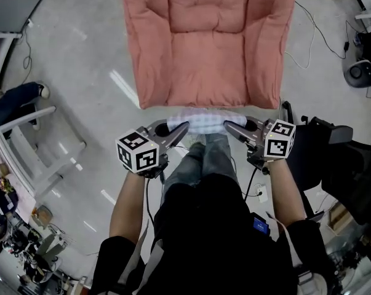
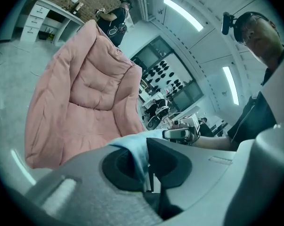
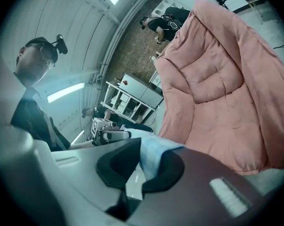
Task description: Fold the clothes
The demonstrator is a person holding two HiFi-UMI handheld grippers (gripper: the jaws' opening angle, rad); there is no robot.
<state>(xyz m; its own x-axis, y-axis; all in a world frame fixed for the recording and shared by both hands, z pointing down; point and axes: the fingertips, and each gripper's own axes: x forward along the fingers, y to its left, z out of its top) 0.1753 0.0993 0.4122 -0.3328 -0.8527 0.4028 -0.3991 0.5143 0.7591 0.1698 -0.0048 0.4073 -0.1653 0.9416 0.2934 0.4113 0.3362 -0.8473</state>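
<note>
Just past the person's knees point(image 1: 203, 155), the left hand-held gripper point(image 1: 184, 126) is clamped on the 9 o'clock end of a pale checked cloth point(image 1: 205, 121). The right hand-held gripper point(image 1: 227, 125) is clamped on the cloth's 3 o'clock end, so it spans between them. Farther off at 12 o'clock, a pink quilted cushion point(image 1: 207, 42) sits on the grey floor point(image 1: 93, 54), its near edge just behind the cloth.

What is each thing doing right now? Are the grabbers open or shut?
left gripper, shut on the cloth's left end.
right gripper, shut on the cloth's right end.
cloth, held up, bunched between the two grippers.
pink cushion, spread open beyond the cloth.
</note>
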